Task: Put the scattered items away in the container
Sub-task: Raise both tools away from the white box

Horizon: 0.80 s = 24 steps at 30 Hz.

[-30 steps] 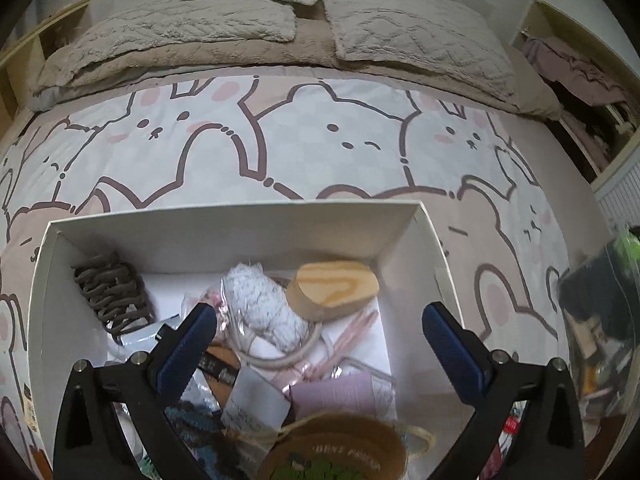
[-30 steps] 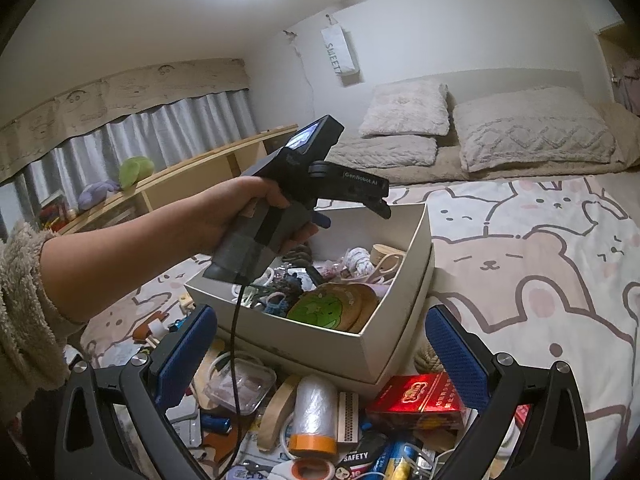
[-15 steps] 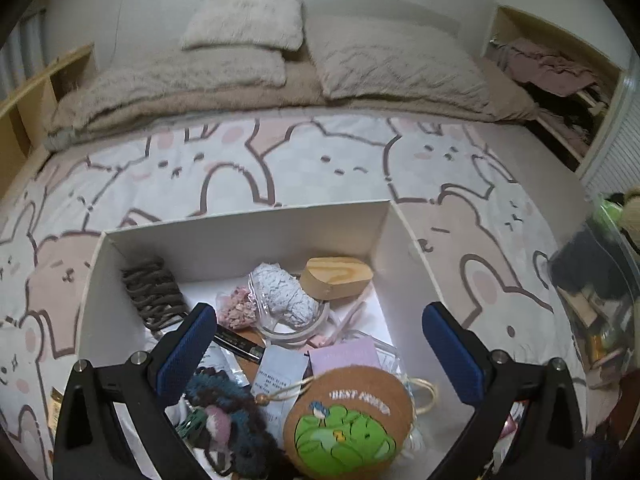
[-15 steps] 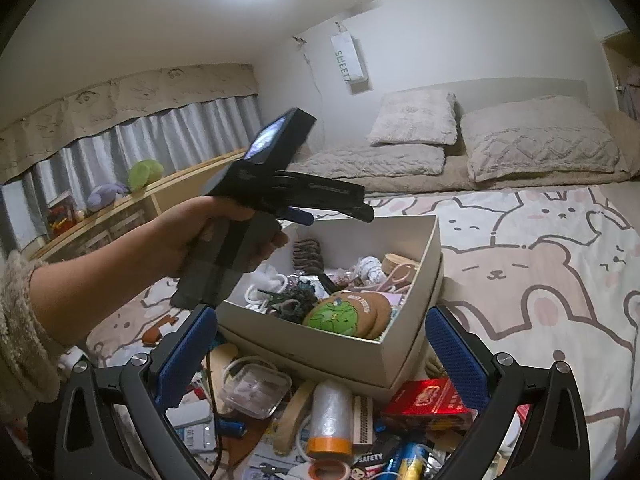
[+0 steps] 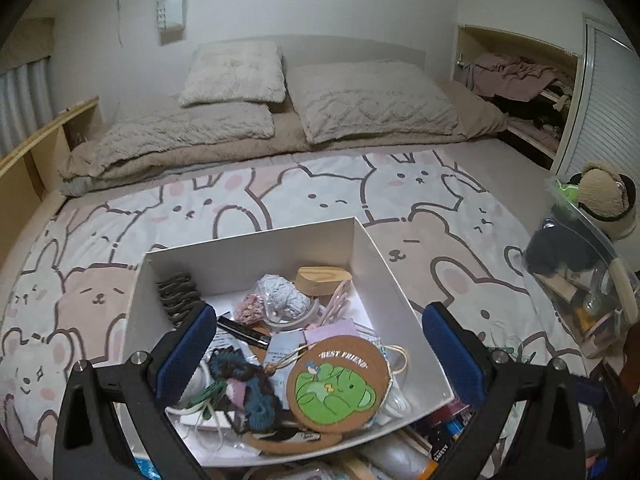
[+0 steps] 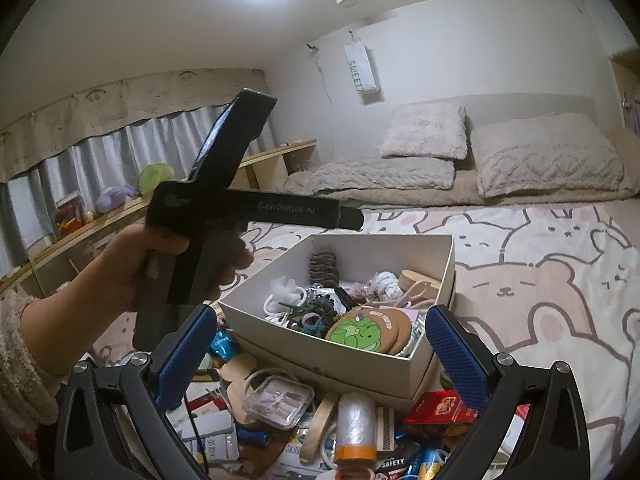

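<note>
The white cardboard box (image 5: 376, 256) sits on the bed, holding a round cork coaster with a green frog (image 5: 336, 384), a brown hair claw (image 5: 176, 296), a wooden block (image 5: 322, 280) and several small accessories. My left gripper (image 5: 320, 332) hangs open and empty above the box's near half. The right wrist view shows the same box (image 6: 320, 344) and, above its left side, a hand (image 6: 148, 260) holding the left tool. My right gripper (image 6: 320, 332) is open and empty over scattered items: a clear lidded case (image 6: 278, 400), a tape roll (image 6: 356, 420) and a red packet (image 6: 440, 406).
A bear-and-rabbit blanket (image 5: 320, 196) covers the bed, with pillows (image 5: 372, 100) at the far end. A clear bin (image 5: 580, 280) full of things, a plush on top, stands right of the box. A wooden shelf (image 6: 276, 160) runs along the curtained left wall.
The left gripper has risen and drawn back from the box, so the whole box and the room now show. The hand holding it moved up. Both grippers stayed open.
</note>
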{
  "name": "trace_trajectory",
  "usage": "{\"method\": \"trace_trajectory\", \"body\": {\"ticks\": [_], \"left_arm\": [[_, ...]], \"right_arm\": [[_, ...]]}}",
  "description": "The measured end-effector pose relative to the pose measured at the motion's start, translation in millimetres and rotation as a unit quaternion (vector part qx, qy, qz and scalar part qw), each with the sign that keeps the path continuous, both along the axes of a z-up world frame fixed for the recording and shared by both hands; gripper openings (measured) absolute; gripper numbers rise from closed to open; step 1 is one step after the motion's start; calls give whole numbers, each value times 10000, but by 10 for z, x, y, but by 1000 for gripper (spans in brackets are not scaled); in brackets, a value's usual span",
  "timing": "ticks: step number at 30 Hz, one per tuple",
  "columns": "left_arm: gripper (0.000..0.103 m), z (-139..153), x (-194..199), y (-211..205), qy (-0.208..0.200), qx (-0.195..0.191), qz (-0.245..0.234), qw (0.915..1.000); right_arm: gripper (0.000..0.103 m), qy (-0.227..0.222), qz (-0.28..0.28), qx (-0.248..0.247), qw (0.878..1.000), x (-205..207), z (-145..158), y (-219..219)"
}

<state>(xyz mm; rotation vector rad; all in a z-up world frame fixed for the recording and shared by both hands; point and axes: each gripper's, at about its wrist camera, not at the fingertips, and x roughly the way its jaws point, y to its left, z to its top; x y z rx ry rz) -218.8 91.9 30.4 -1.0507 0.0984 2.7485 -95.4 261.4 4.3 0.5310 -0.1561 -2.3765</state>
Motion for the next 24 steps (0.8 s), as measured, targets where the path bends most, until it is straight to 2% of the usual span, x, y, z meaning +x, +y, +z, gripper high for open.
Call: {"method": "trace_trajectory", "body": {"ticks": [5, 14, 18, 24], "left_arm": [[103, 83, 260, -125, 126, 161, 40, 9998], [103, 303, 758, -428, 605, 174, 325, 9975], [103, 395, 957, -544, 918, 9, 458, 9947], [103, 415, 1243, -638, 1313, -536, 790, 9867]], "right_arm": [[103, 163, -66, -22, 9998, 136, 115, -28], [103, 253, -267, -34, 9993, 257, 234, -83], [103, 377, -395, 53, 9985, 315, 289, -114], [103, 501, -522, 203, 9972, 369, 346, -163]]}}
